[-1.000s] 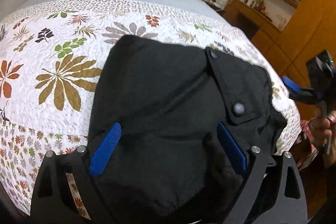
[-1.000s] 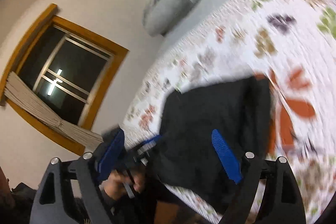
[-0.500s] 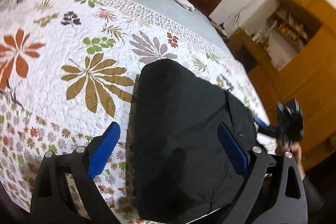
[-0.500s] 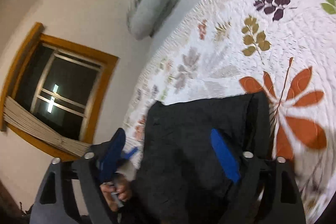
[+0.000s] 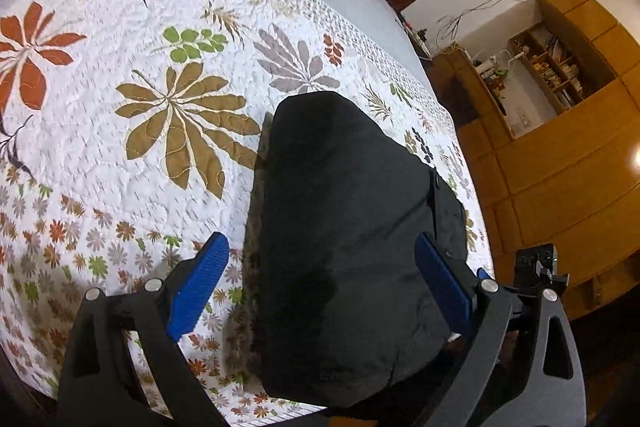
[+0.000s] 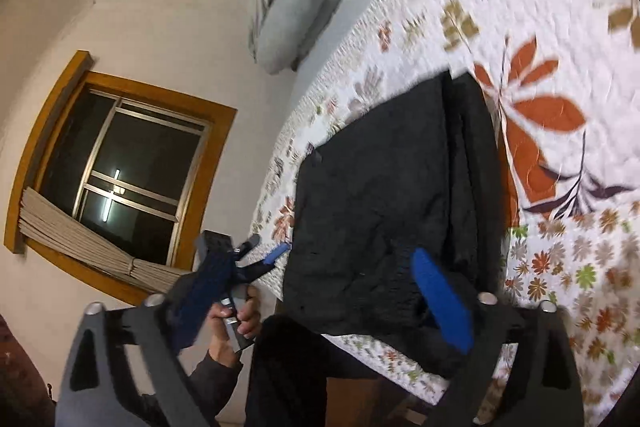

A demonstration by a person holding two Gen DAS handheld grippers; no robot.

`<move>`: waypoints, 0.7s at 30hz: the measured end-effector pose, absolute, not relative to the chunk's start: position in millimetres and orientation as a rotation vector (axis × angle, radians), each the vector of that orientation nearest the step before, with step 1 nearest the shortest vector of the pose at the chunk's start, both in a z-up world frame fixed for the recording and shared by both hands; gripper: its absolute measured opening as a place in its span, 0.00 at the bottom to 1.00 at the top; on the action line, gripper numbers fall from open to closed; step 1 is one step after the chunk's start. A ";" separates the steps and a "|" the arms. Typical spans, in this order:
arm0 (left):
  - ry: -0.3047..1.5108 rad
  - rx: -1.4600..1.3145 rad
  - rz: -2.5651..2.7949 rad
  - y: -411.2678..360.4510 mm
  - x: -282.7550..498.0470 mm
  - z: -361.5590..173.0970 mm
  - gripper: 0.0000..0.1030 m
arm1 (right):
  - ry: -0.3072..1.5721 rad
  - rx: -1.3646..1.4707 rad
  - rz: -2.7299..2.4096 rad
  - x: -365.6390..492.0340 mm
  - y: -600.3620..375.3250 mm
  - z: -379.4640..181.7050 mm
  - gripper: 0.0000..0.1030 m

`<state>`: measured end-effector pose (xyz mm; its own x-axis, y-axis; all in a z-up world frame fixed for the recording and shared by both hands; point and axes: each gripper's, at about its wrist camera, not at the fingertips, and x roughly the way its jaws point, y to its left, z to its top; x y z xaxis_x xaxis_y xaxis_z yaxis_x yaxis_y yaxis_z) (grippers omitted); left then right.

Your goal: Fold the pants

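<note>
Pants (image 5: 344, 227), black and folded into a compact bundle, are laid on the near edge of a bed (image 5: 360, 7), on a white quilt (image 5: 120, 147) printed with leaves and flowers. Largest of all is the bed itself, by which most of both views is filled; grey pillows (image 6: 288, 3) are stacked at its far end. A wooden wall unit (image 5: 560, 155) with open shelves is seen beyond the bed in the left wrist view, and 2 wood-framed windows (image 6: 120, 167) in the right wrist view. The left gripper (image 5: 320, 291) is held low over the bundle, its jaws spread wide to either side of the cloth, nothing being pinched. The right gripper (image 6: 320, 299) is held at the bed's edge, its jaws opening, with the near part of the pants between them but ungripped by the blue pads (image 6: 440, 307). A hand (image 6: 236, 319) in a dark sleeve is seen on the left gripper's handle.
</note>
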<state>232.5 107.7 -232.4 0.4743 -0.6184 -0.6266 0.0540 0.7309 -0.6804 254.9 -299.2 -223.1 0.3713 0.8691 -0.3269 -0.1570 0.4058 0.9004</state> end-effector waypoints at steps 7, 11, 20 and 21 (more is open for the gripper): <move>1.168 -0.767 -0.588 110.2 269.3 -259.2 0.94 | 1.176 0.980 0.641 263.0 -325.3 -258.5 0.97; 1.232 -0.782 -0.642 101.3 285.3 -275.9 0.95 | 1.217 0.961 0.637 271.5 -325.2 -271.1 0.97; 1.304 -0.757 -0.698 67.0 311.1 -299.6 0.96 | 1.268 0.970 0.676 298.7 -320.7 -286.0 0.97; 1.307 -0.753 -0.694 63.9 312.2 -302.0 0.97 | 1.272 0.969 0.683 300.0 -319.2 -286.5 0.97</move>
